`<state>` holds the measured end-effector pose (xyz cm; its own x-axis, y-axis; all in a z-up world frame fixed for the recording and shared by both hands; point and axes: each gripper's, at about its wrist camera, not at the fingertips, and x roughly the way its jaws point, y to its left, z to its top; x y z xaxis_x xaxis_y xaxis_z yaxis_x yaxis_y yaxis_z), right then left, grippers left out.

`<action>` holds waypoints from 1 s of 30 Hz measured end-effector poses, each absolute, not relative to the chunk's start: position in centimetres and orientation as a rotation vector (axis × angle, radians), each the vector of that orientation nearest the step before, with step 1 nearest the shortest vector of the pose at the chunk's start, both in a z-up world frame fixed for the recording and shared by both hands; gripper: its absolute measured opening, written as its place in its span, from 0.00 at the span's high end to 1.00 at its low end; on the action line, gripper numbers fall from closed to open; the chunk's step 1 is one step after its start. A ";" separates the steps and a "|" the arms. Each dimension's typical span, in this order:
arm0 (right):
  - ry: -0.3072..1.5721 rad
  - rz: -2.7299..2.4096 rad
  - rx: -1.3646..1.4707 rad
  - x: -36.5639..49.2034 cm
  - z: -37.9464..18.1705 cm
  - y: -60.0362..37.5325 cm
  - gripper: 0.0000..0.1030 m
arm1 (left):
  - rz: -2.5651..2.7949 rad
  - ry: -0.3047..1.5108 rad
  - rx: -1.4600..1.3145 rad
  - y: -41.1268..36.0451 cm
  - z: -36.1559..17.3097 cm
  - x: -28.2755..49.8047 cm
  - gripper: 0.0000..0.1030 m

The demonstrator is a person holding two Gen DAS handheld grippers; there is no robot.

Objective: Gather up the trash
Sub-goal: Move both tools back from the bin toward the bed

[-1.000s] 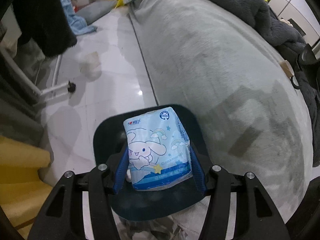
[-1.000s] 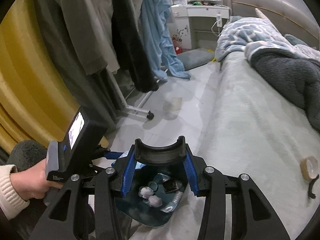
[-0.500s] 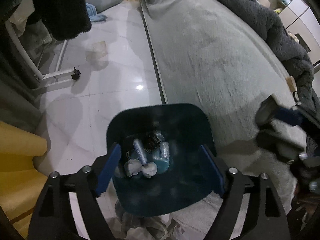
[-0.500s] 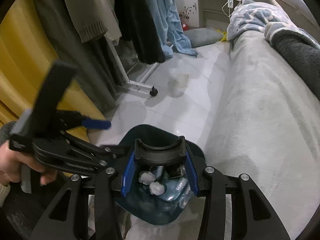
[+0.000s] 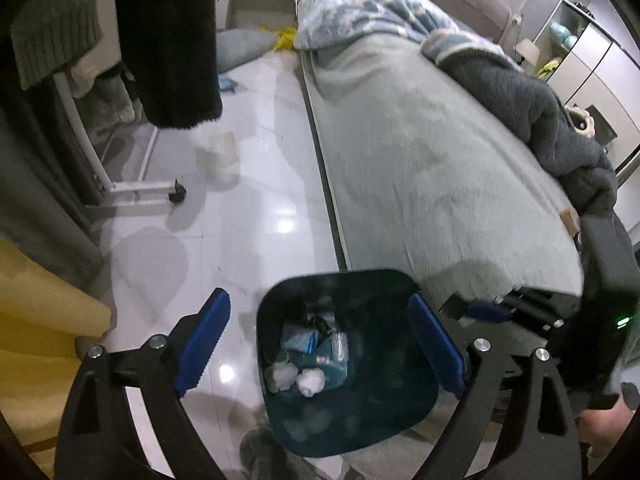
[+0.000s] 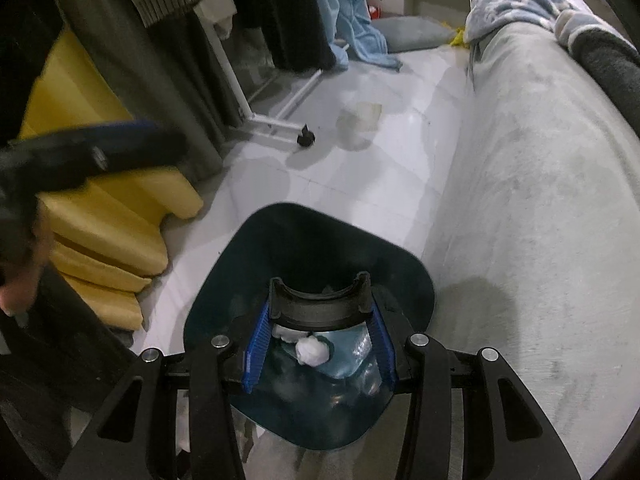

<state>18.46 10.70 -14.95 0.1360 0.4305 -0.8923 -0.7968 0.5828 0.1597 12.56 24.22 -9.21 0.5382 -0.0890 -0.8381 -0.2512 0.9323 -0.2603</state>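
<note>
Glossy floor tiles [image 5: 256, 208]; fuzzy bedspread [image 5: 432, 184]

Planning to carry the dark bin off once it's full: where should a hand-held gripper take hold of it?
The dark bin is open-topped with a thin upright wall: pinch the rim on its floor side from above, one finger inside, one outside. Its other side sits close against the bed.

Bin [image 5: 344, 280] mouth open from above. Bed [image 5: 432, 168] crowds its right; yellow cushions [image 6: 100, 216] and clothes rack [image 5: 132, 188] left; far floor [image 5: 256, 184] clear.
</note>
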 end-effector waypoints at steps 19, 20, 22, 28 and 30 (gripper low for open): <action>1.132 0.873 -0.442 18.8 -14.0 11.3 0.28 | 0.046 0.713 -0.371 24.2 -2.5 11.3 0.10; 1.119 0.875 -0.430 18.9 -13.3 11.3 0.27 | 0.042 0.696 -0.361 23.8 -2.0 11.3 0.09; 1.093 0.878 -0.413 19.0 -12.0 11.1 0.25 | 0.029 0.665 -0.342 23.0 -1.0 11.4 0.09; 0.982 0.875 -0.348 19.7 -7.8 9.1 0.20 | -0.004 0.605 -0.276 20.2 1.0 11.6 0.07; 0.945 0.857 -0.328 20.1 -6.8 7.4 0.19 | -0.019 0.593 -0.268 19.5 1.5 11.8 0.07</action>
